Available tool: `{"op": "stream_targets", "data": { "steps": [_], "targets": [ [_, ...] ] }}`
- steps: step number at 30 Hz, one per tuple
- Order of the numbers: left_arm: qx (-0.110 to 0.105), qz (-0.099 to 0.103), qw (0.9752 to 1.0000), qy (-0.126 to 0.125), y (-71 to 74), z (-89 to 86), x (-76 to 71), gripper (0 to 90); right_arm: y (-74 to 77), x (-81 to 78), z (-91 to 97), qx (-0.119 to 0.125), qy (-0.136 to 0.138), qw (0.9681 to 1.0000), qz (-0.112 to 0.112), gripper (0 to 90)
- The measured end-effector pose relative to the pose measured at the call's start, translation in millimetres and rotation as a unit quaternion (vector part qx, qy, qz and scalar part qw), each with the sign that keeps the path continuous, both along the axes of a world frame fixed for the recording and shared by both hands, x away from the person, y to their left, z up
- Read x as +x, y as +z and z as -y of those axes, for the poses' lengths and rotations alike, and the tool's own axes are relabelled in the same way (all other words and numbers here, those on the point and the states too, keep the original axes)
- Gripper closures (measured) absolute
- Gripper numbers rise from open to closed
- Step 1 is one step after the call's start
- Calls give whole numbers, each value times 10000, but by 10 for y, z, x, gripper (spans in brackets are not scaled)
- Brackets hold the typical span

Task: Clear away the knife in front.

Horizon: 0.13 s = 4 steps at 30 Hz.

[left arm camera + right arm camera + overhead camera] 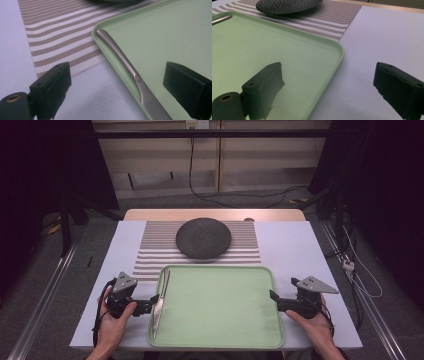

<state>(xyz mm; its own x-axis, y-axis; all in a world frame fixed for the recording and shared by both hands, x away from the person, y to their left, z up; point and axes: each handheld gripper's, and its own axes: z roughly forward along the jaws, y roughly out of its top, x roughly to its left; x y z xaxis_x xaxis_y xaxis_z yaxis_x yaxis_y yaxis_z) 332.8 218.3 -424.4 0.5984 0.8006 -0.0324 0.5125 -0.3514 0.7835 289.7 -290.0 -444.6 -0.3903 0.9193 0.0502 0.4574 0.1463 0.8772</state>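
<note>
Lying along the tray [220, 340] edge, knife [130, 72] between open left claw [122, 85] jaws.

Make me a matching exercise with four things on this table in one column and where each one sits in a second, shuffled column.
Things:
1. silver metal table knife
2. round dark grey speckled plate
3. pale green rectangular plastic tray
4. right gripper

Places:
A. on the brown and white striped placemat
B. just off the tray's right edge, jaws open
C. along the tray's left rim, between the open jaws of the left gripper
D. on the near part of the white table cover, overlapping the placemat's near edge

Pairs: 1-C, 2-A, 3-D, 4-B
</note>
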Motion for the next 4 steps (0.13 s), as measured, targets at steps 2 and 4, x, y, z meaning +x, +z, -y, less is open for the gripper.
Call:
{"op": "stream_targets", "data": {
  "steps": [2,4],
  "targets": [
    [-30,65,10000,60,5,-31,-22,77,2,0,3,-8,-6,10000,9,85],
    [17,31,9999,103,-4,-59,-3,71,2,5,7,-8,-12,10000,17,82]
  ]
}}
